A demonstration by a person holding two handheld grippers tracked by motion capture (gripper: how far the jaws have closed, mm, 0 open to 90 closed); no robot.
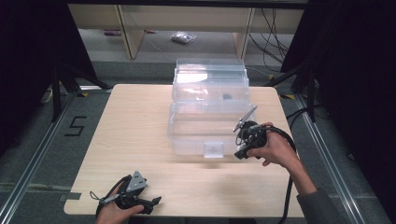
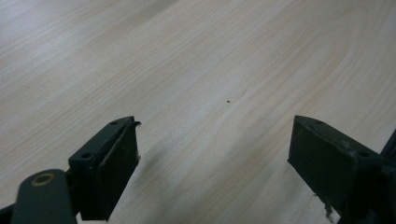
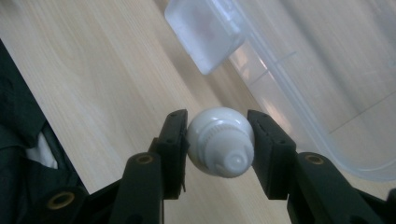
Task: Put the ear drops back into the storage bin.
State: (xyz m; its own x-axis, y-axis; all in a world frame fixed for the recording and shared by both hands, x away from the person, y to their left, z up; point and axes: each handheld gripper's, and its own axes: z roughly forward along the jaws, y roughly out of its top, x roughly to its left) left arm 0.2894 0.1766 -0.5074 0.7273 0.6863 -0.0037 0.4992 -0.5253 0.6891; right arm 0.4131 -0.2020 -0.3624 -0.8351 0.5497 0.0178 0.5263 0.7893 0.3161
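A clear plastic box (image 1: pixel 187 135) stands at the middle of the table, its lid (image 1: pixel 210 77) raised at the back. My right gripper (image 3: pixel 219 135) is shut on a small white rounded thing (image 3: pixel 220 142) with a ribbed collar and a nub facing the camera. In the high view this gripper (image 1: pixel 240 151) hovers at the box's front right corner, beside the latch (image 1: pixel 214 149). My left gripper (image 1: pixel 153 203) lies low at the table's front left. Its jaws stand wide open over bare wood (image 2: pixel 187 56), with nothing between the fingertips (image 2: pixel 116 154).
A small dark item (image 1: pixel 227 97) shows through the clear plastic near the box's back. The box's rim (image 3: pixel 303 107) and latch (image 3: pixel 205 32) lie just beyond the right jaws. Black stands and cables flank the table; a floor mark "5" (image 1: pixel 74 126) lies to the left.
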